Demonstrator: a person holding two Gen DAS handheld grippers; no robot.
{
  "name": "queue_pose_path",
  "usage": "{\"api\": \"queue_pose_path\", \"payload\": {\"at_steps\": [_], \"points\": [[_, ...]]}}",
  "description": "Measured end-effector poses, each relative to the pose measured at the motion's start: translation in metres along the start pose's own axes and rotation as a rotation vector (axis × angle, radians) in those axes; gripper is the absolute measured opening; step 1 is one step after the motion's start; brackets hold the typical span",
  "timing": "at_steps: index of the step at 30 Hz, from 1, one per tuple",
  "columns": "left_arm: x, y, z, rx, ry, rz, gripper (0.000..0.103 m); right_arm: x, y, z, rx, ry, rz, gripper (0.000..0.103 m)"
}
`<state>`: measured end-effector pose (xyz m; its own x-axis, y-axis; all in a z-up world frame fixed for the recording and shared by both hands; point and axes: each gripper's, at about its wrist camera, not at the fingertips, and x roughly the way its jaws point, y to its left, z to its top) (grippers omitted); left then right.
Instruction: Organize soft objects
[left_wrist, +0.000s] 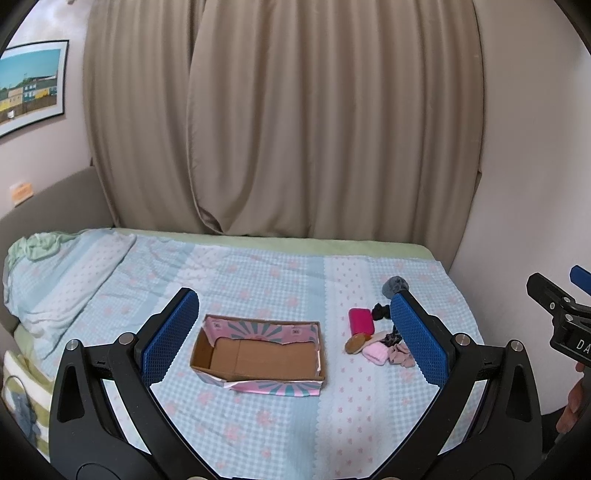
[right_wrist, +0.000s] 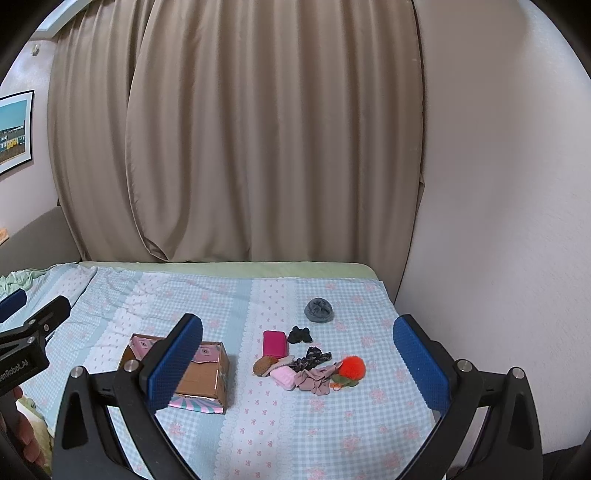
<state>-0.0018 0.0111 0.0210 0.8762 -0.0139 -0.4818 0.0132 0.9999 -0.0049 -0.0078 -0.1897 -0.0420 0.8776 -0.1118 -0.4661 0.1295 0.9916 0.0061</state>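
Left tool (left_wrist: 293, 338): raised above the bed (right_wrist: 369, 424), blue fingers spread wide, empty.
Right tool (right_wrist: 299, 360): level beside it, also spread, empty.
Cardboard box (left_wrist: 258, 350): on the bed, open.
Soft objects (right_wrist: 306, 365): heaped right of the box.

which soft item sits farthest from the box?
The grey scrunchie, alone toward the curtain; the others cluster around the magenta pouch and orange pompom.
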Motion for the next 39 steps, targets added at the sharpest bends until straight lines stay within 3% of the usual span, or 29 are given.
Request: {"api": "queue_pose_path", "payload": {"at_steps": [39], "points": [[0.033,-0.004,-0.008,0.002,0.016,-0.043,0.103,-0.002,0.010,0.000,-0.004,0.013,-0.012,0.103]]}}
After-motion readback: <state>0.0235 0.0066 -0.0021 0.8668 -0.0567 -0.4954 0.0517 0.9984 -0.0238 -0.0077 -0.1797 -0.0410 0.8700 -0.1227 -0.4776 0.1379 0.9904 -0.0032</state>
